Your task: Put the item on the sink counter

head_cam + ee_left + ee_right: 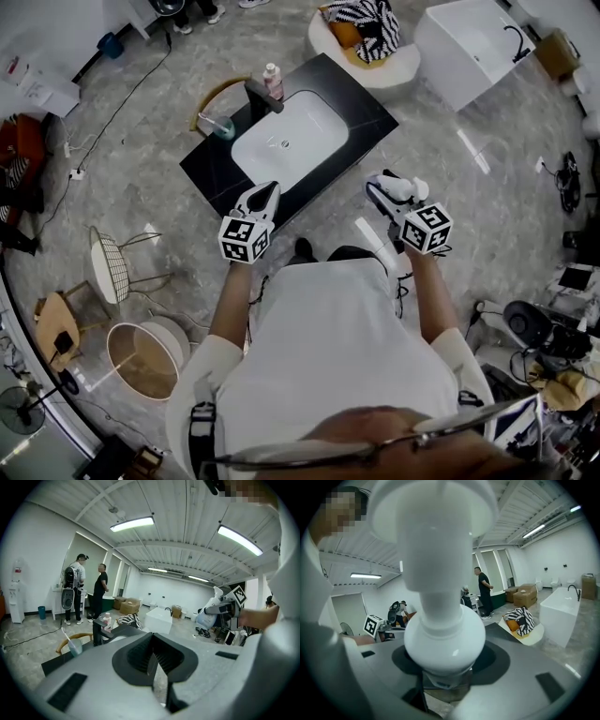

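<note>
The white bottle (443,634), glossy, with a round bulb body, thick neck and wide flat cap, is clamped in the right claw (382,192). It hangs in the air just off the near right edge of the bench (361,108), a polished black slab around a smooth, rounded white basin (291,141). The left claw (266,195) is closed on nothing, over the near edge.

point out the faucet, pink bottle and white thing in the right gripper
faucet (261,96), head view, on its black spout
pink bottle (274,84), head view, on its body
white item (443,637), right gripper view, on its round bulb
</note>
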{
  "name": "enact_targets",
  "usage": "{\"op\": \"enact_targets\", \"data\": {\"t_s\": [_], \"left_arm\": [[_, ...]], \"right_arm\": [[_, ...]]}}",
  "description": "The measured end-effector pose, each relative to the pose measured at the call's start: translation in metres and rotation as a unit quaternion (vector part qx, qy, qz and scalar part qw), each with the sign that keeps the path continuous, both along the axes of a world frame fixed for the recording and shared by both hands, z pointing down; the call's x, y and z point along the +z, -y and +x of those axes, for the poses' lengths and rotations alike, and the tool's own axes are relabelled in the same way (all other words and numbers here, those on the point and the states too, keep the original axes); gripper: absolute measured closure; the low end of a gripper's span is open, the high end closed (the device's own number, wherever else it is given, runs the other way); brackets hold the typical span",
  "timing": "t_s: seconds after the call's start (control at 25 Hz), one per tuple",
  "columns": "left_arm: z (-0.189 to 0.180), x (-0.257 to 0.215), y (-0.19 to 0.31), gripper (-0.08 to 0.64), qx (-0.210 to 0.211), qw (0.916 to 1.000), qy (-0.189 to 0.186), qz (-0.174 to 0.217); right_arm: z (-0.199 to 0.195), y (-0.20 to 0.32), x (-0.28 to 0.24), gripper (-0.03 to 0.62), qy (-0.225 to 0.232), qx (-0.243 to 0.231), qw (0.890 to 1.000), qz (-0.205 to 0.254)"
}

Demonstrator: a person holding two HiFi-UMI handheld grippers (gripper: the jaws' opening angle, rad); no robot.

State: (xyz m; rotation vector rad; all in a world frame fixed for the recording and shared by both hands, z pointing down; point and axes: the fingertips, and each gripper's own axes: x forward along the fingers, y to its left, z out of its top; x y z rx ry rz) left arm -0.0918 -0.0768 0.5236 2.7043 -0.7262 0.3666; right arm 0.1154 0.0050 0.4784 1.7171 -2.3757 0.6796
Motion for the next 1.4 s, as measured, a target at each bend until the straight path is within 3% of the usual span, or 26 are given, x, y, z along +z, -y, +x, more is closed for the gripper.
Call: {"op": "enact_targets", "data": {"t_s": [0.28,0.56,1.04,1.4], "left_arm": [[0.021,0.003,0.024,0.555,0.013,0.9999,0.002,-0.008],[0.044,0.007,0.055,0.555,-0.005,0.9999,0.005,-0.008],[0.094,0.011,0.117,0.555,-0.072,0.9973,0.005,-0.014],[0.122,0.016,0.155,0.555,-0.126,0.9916,0.017,-0.024]], "right_arm": [[0.019,0.023,0.002,0.345,0.001,0.014,1.000,-0.005],[0.040,0.062,0.015,0.345,-0.004,-0.007,1.000,-0.010],[0.097,0.166,0.030,0.345,-0.021,-0.098,0.995,-0.023],[0.116,0.245,0.049,0.345,-0.035,-0.181,0.982,-0.035]]}}
